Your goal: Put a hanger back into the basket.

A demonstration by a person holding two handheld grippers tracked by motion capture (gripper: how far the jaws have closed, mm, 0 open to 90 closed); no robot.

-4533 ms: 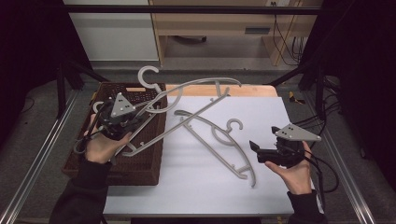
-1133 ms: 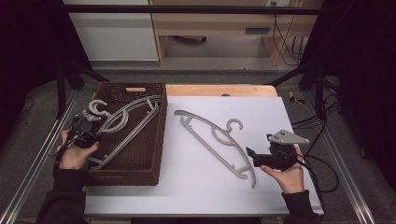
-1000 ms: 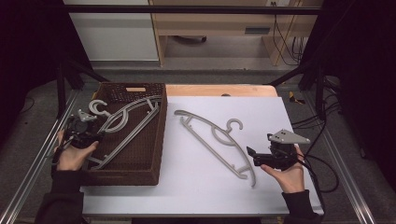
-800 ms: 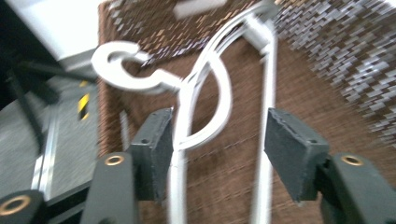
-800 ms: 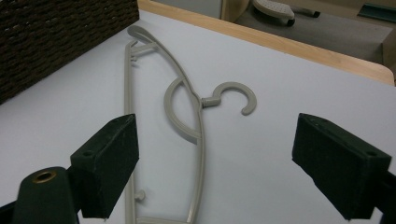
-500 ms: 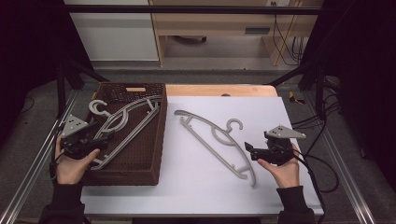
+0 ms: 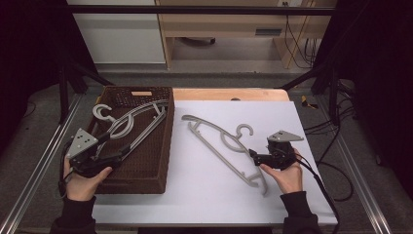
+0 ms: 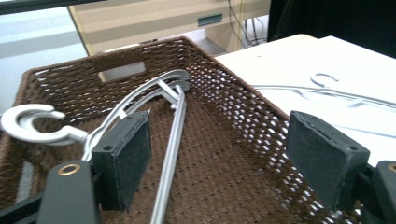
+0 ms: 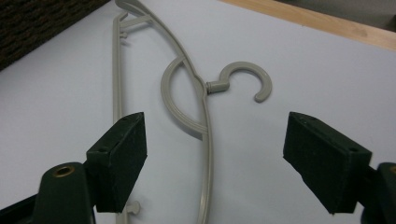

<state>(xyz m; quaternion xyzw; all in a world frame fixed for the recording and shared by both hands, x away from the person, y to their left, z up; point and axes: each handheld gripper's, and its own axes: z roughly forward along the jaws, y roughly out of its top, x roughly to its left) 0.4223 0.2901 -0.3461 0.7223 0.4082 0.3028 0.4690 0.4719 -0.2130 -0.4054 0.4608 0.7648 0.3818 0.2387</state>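
A grey plastic hanger (image 7: 131, 124) (image 8: 140, 93) lies in the brown wicker basket (image 7: 165, 146) (image 8: 224, 60) at the left. My left gripper (image 7: 113, 157) (image 8: 219, 144) hovers over the basket's near left part. It is open, its jaws have just been opening, and the hanger's straight bar runs beside one pad, unpressed. A second grey hanger (image 7: 219, 141) (image 9: 208, 154) lies flat on the white table top (image 7: 204, 195). My right gripper (image 7: 253, 155) (image 9: 215, 140) sits at its near end, open. Its jaws have just been closing, with the hanger's curved arm between the pads, untouched.
The basket takes up the table's left side, its rim standing above the top. A wooden strip (image 7: 229, 94) edges the far side of the table. Black cables (image 7: 321, 180) trail from the right gripper off the right edge. Metal rails (image 7: 29, 195) flank the table.
The left gripper lowered the hanger into the basket, then opened and drew a little right and nearer. The right gripper moved left up to the table hanger's near end.
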